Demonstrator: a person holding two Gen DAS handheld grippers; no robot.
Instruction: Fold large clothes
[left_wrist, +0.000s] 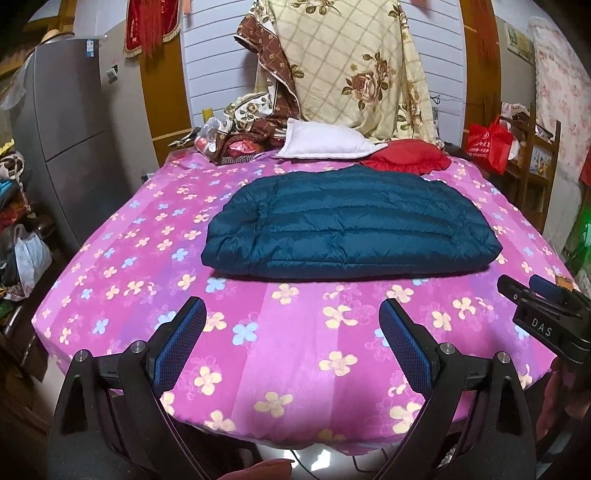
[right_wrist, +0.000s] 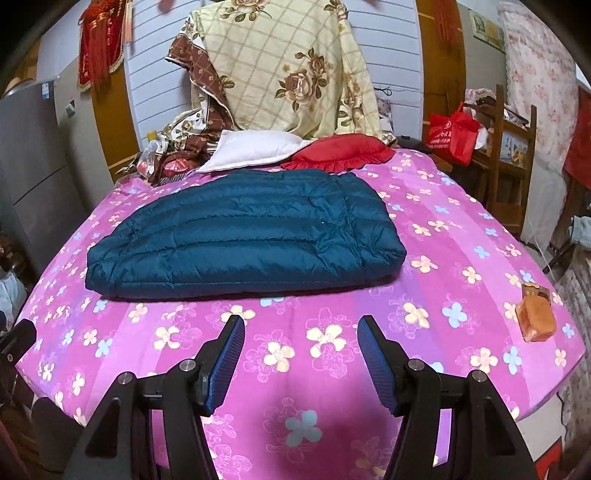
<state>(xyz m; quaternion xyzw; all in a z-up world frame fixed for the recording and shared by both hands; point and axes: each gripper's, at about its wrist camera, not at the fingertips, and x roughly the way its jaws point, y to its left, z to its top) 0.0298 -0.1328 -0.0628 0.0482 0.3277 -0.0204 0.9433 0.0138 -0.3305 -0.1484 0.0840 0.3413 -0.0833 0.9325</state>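
A dark teal quilted puffer jacket (left_wrist: 351, 225) (right_wrist: 243, 232) lies folded into a flat rectangle in the middle of the pink flowered bed cover (left_wrist: 295, 350) (right_wrist: 325, 350). My left gripper (left_wrist: 293, 306) hangs open over the bed's near edge, well short of the jacket, with nothing between its blue pads. My right gripper (right_wrist: 301, 325) is also open and empty, just in front of the jacket's near edge. In the left wrist view the right gripper (left_wrist: 532, 291) shows at the right edge.
A white pillow (left_wrist: 325, 142) and a red ruffled cushion (left_wrist: 410, 157) lie behind the jacket, under a hanging floral quilt (left_wrist: 343, 62). A small orange packet (right_wrist: 535, 314) sits near the bed's right edge. A grey fridge (left_wrist: 70, 122) stands left, a wooden shelf with a red bag (left_wrist: 487, 142) right.
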